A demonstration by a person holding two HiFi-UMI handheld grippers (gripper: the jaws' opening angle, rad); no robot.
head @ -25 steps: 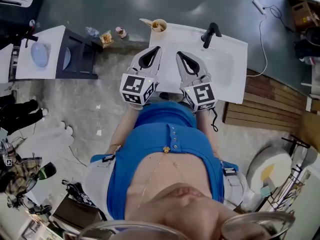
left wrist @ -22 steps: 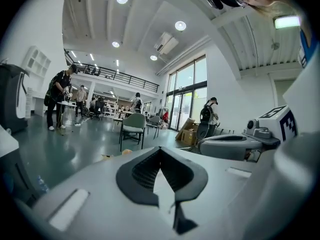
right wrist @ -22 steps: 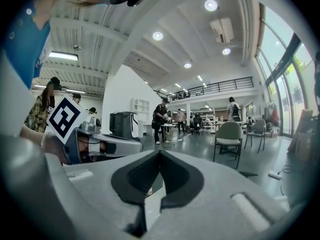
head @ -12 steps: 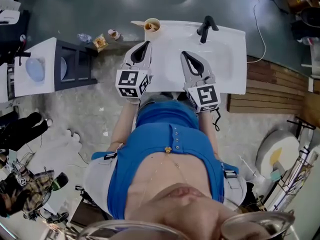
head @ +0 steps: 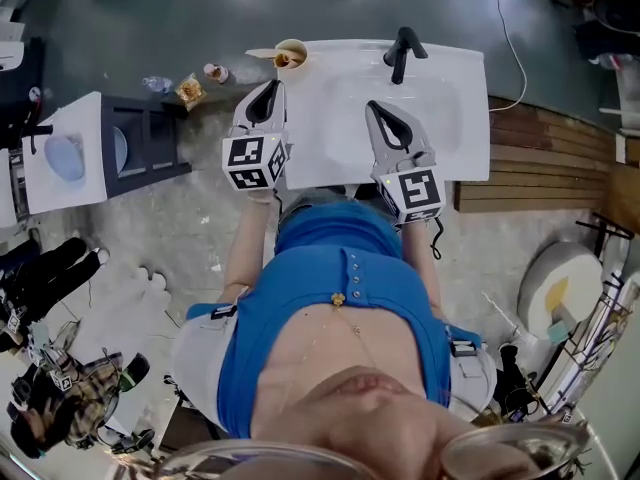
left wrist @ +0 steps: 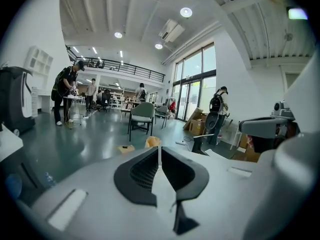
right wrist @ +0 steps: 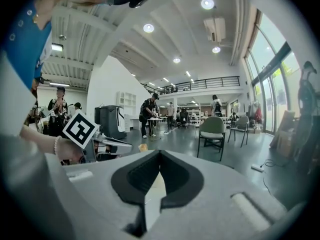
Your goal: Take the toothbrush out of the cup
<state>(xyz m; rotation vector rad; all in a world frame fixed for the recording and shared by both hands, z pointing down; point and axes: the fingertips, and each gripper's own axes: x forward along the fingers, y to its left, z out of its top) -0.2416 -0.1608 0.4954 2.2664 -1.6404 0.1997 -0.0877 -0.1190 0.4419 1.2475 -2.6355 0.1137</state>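
Observation:
A tan cup [head: 290, 54] stands on the far left corner of the white sink [head: 455, 103]. A pale toothbrush [head: 262, 54] leans out of it to the left. My left gripper [head: 270, 89] is shut and empty, its tips a short way in front of the cup, over the sink's left edge. My right gripper [head: 374, 107] is also shut and empty, above the basin in front of the black faucet [head: 400, 48]. In the left gripper view the jaws [left wrist: 159, 149] meet with nothing between them. The right gripper view shows the same for the jaws [right wrist: 160, 153].
A dark stand with a white top [head: 70, 148] is left of the sink. Small bottles and a packet [head: 188, 89] lie on the floor beside it. Wooden boards [head: 540, 168] lie to the right. Chairs [right wrist: 212, 129] and people [left wrist: 65, 91] are farther off in the hall.
The head view has shifted, so the sink sits higher and more to the left. My left gripper has drawn slightly nearer the cup. Both grippers stay shut.

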